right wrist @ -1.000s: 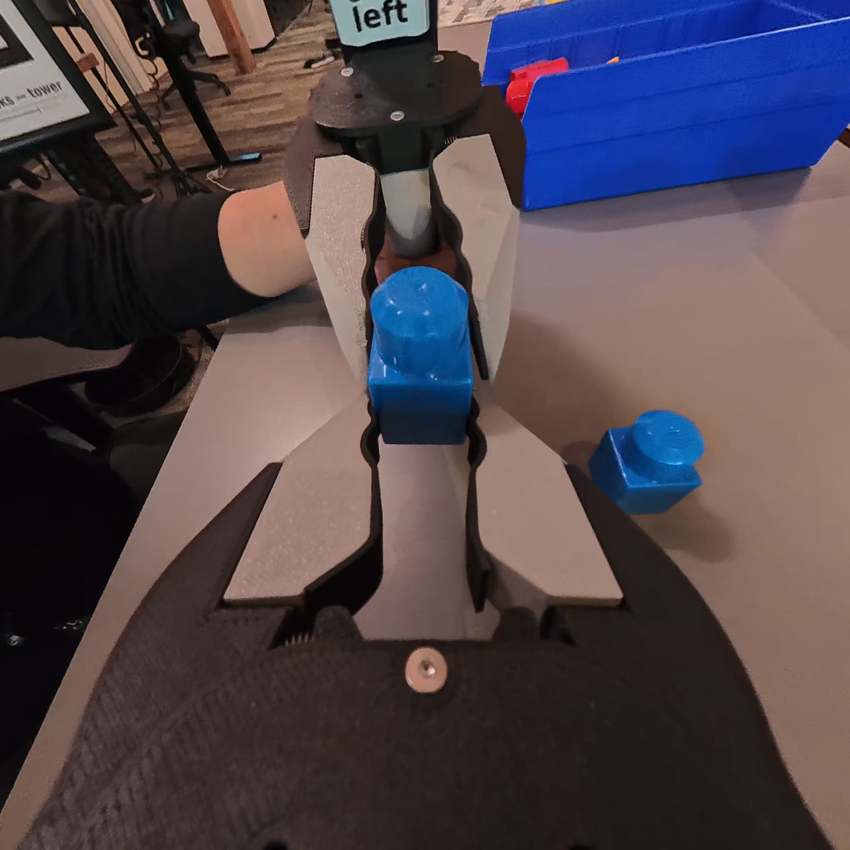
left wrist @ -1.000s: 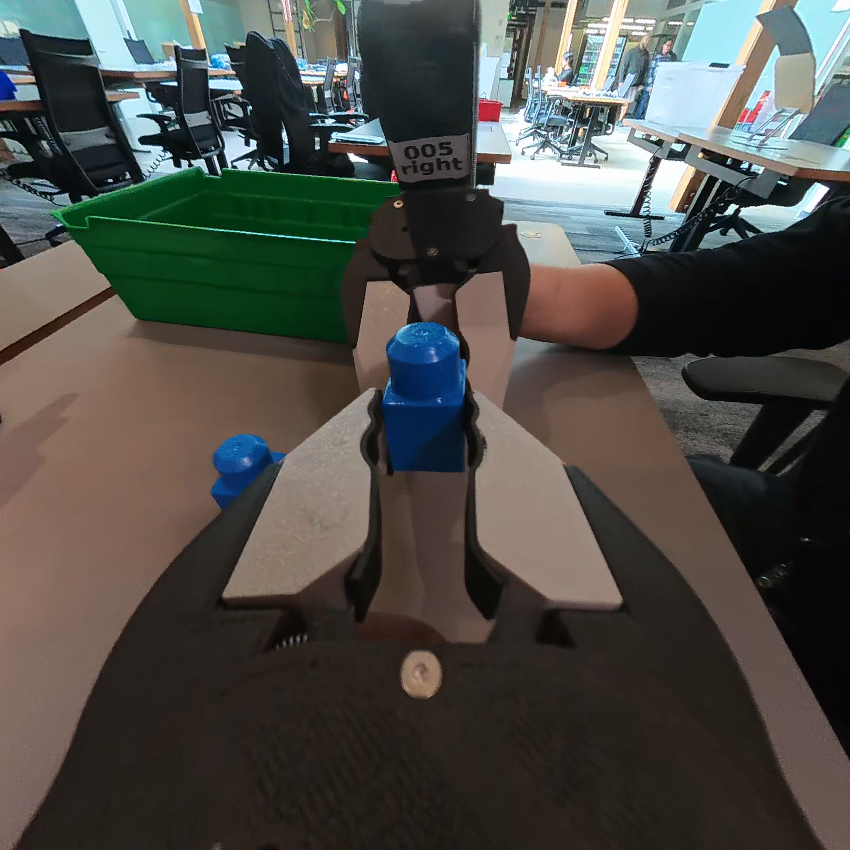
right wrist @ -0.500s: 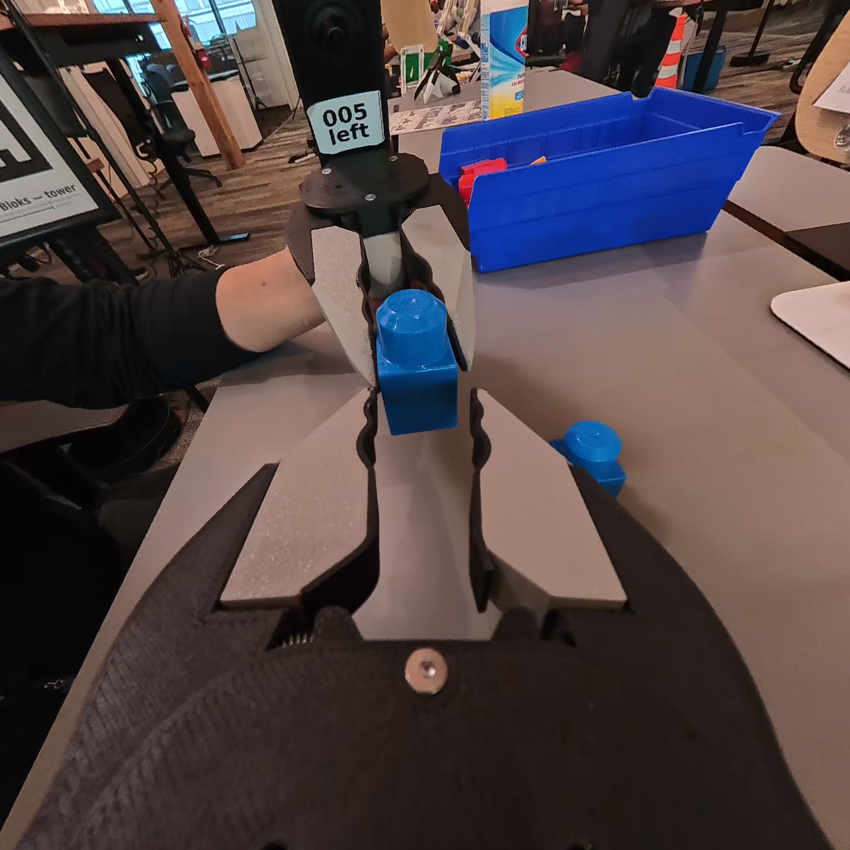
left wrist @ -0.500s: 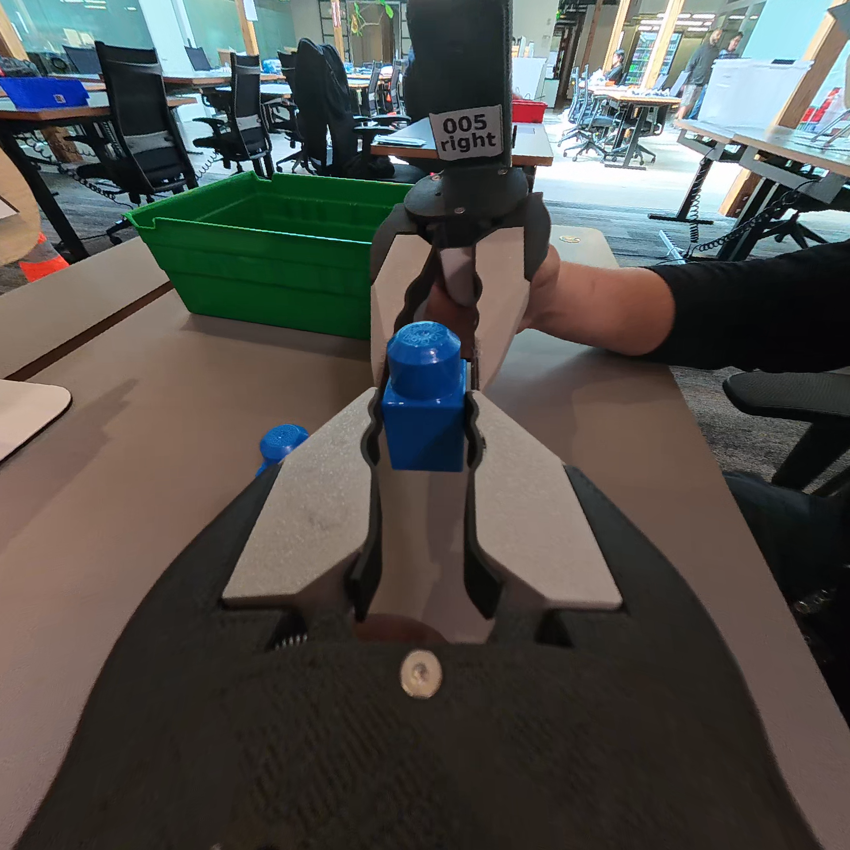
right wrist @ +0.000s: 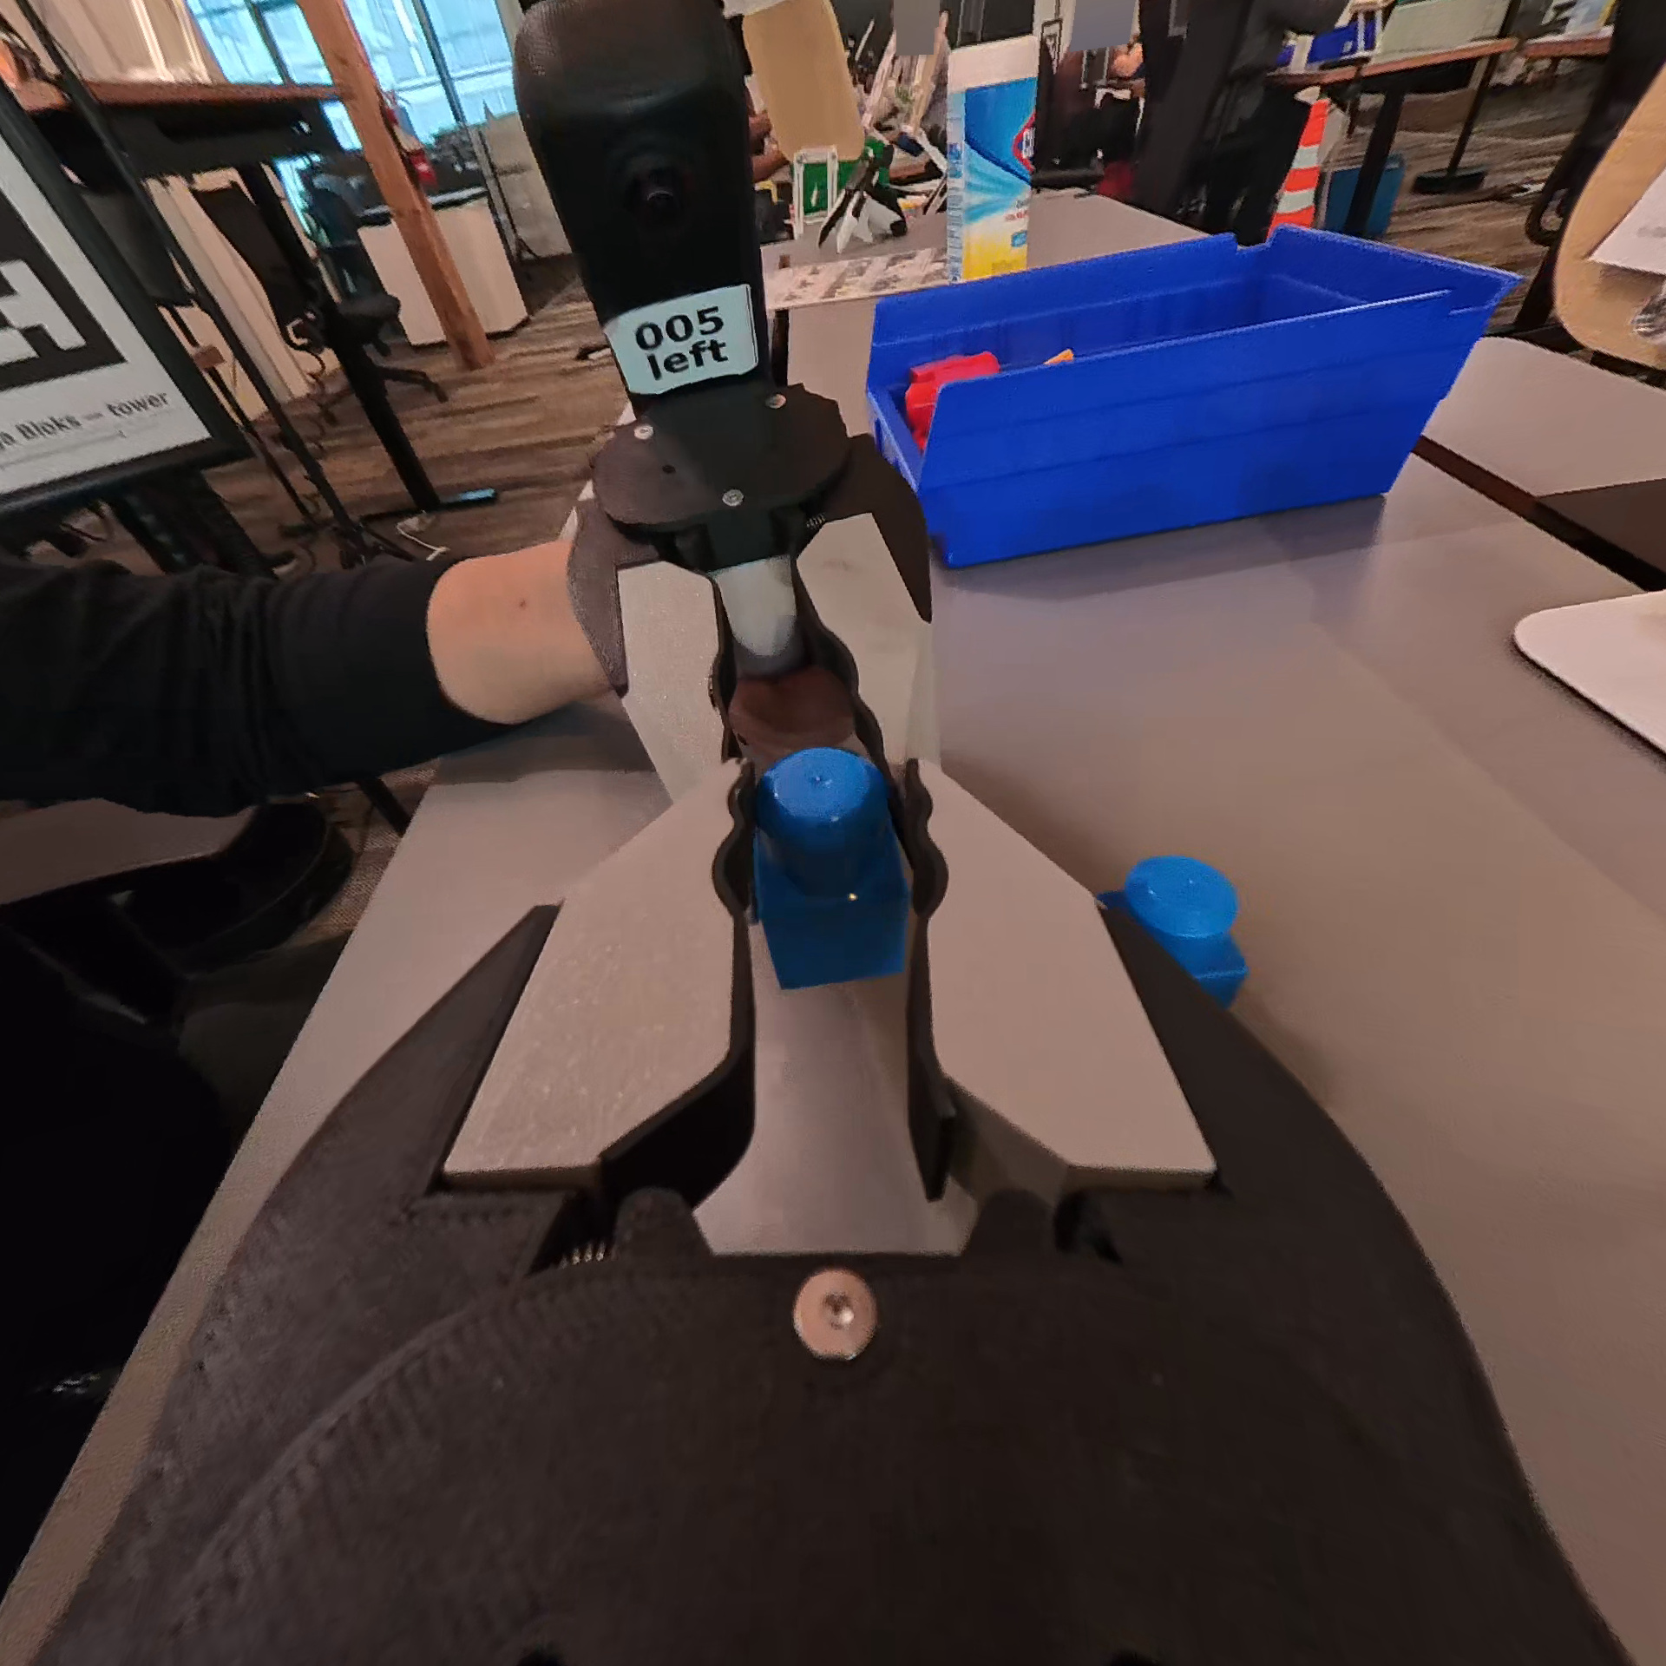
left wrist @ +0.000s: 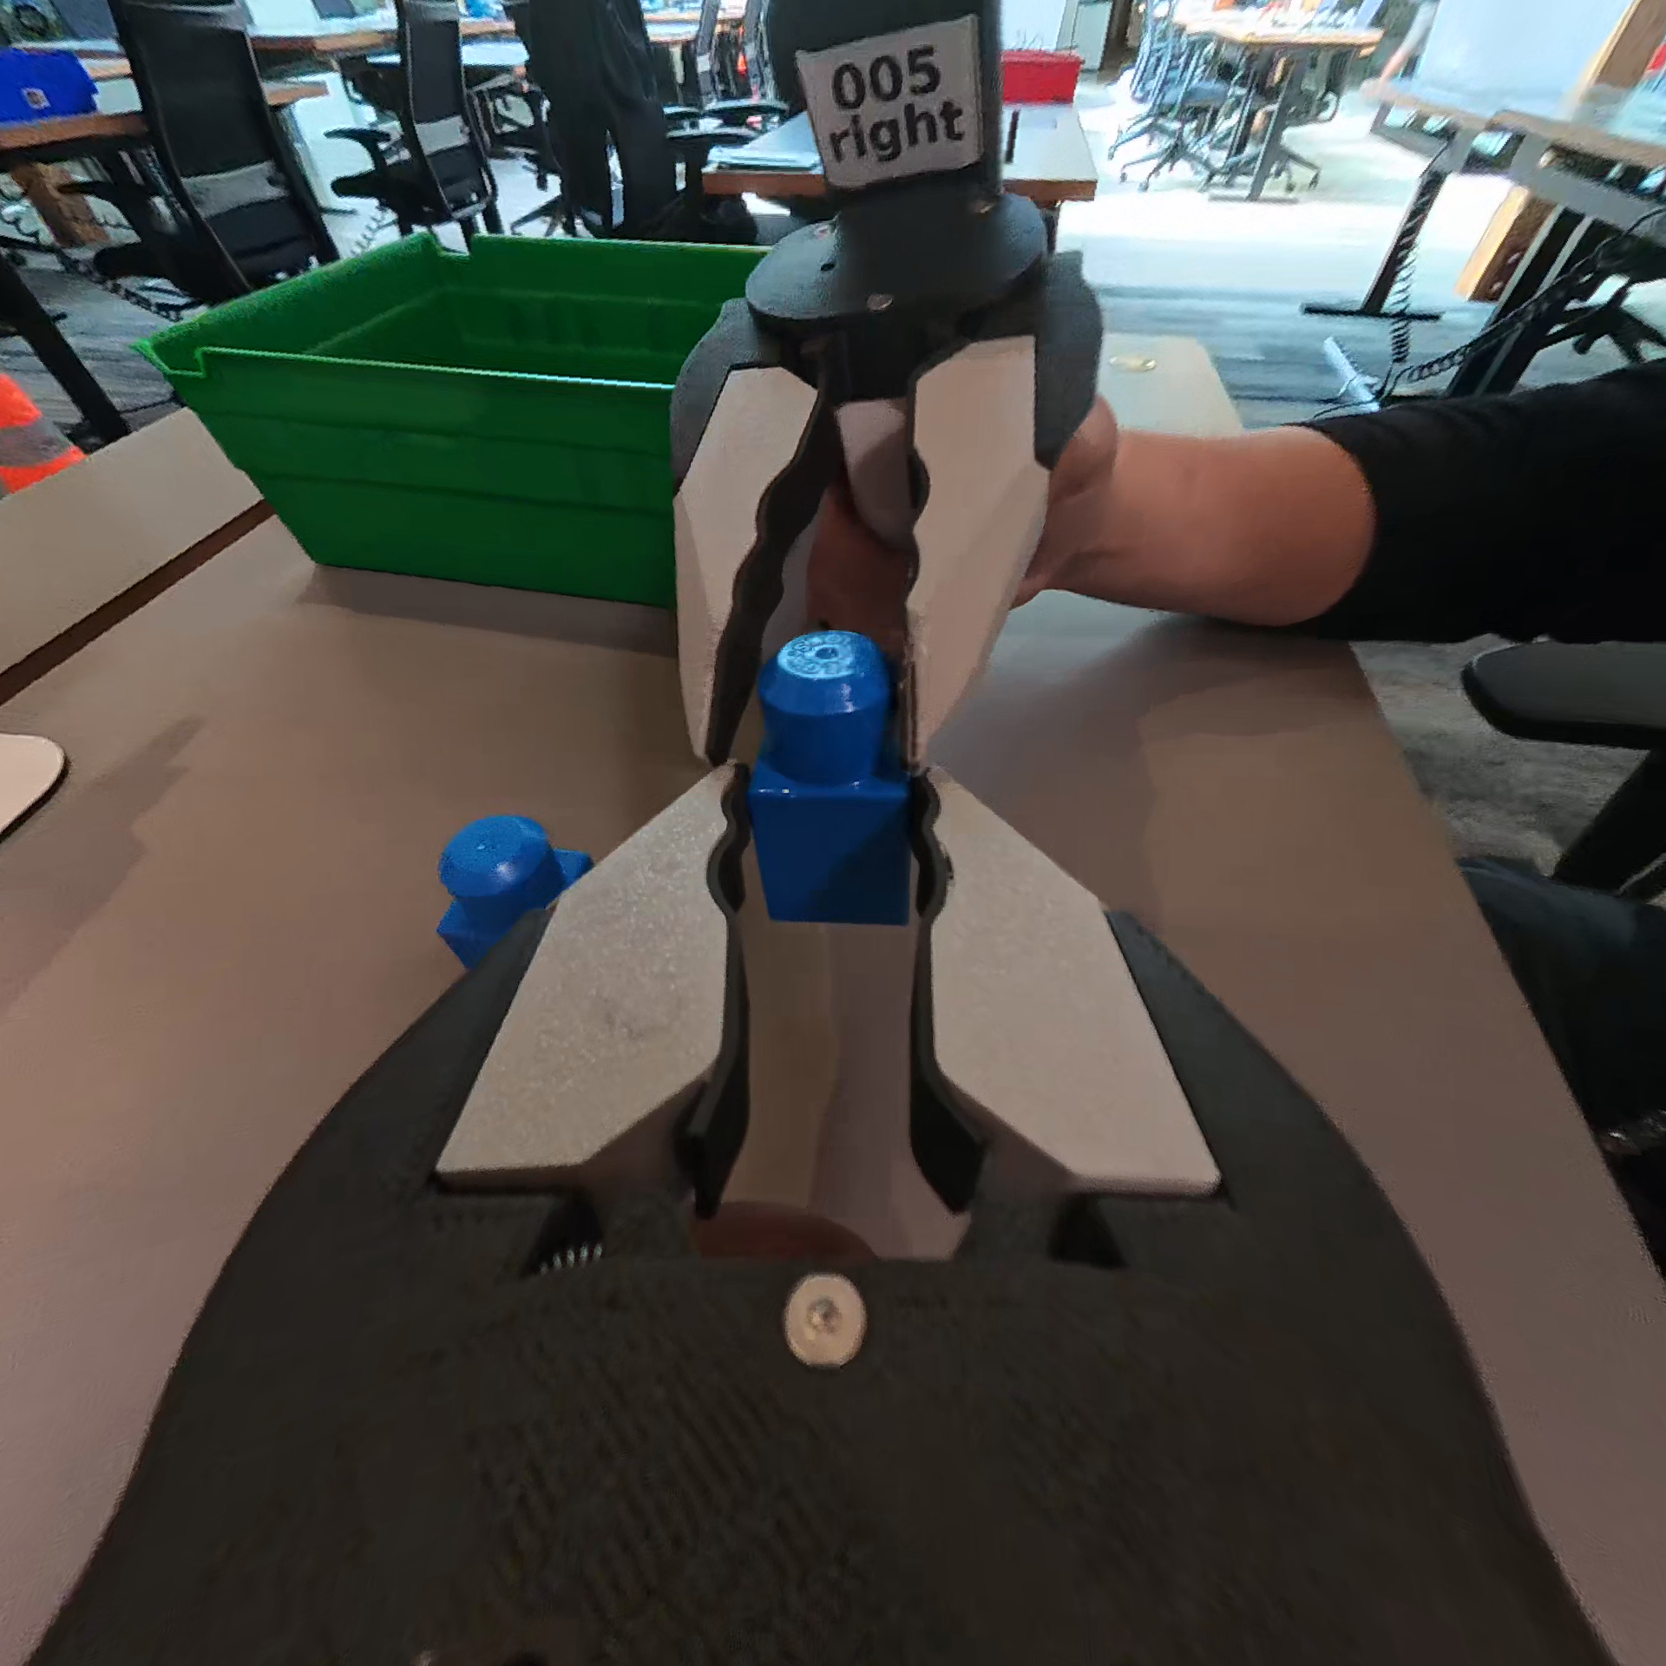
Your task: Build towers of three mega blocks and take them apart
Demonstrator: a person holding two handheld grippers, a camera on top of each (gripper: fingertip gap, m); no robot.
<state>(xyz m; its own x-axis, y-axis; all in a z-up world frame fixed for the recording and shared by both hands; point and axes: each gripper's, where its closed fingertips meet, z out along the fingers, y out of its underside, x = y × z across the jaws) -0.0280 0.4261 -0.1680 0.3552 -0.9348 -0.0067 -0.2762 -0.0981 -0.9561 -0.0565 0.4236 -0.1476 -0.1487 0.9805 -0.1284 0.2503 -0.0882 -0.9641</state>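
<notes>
Gripping one blue block [left wrist: 829,847] from opposite ends, left tongs [left wrist: 829,847] and right tongs [right wrist: 825,865] both clamp it; light, rigid, glossy plastic, best squeezed on the flat sides.

Two blue one-stud blocks. One [left wrist: 829,838] upright, stud up, above the table [left wrist: 270,721], pinched at its square body between both grippers' fingertips. The other [right wrist: 1181,919] also upright, resting on the table just beside, partly hidden behind a finger.
</notes>
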